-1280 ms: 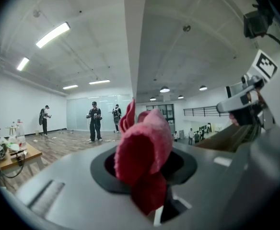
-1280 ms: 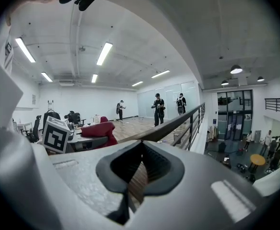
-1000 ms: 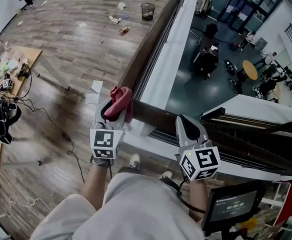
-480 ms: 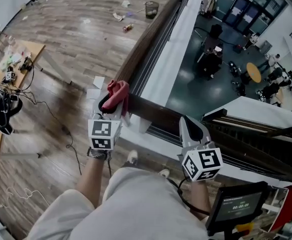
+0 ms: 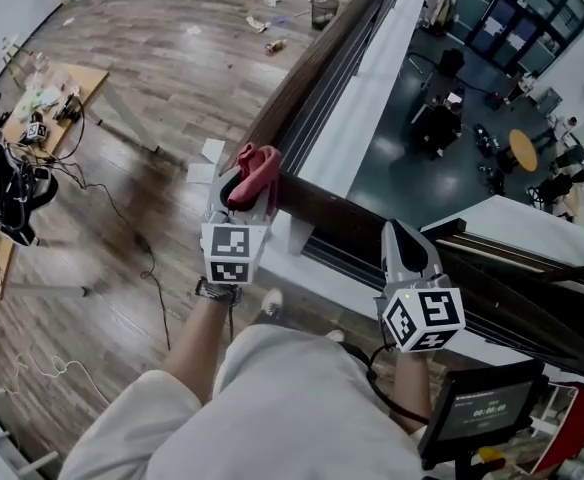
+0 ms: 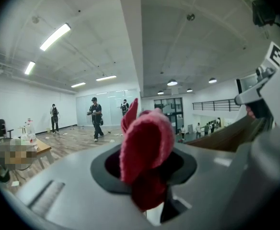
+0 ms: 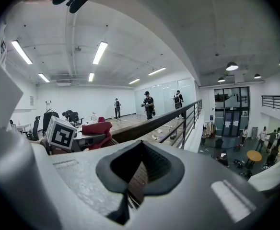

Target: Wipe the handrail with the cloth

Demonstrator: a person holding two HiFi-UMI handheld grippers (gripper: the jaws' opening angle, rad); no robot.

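Bright overhead strip lights (image 6: 55, 36), fisheye warp w/ dark vignette edges, foreground blurry.

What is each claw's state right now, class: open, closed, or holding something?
Left claw: closed on the red cloth.
Right claw: closed, empty.

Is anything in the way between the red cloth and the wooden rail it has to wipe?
No, nothing visible. The left hand-held gripper holds the cloth right at the handrail, and the rail's top ahead looks bare.
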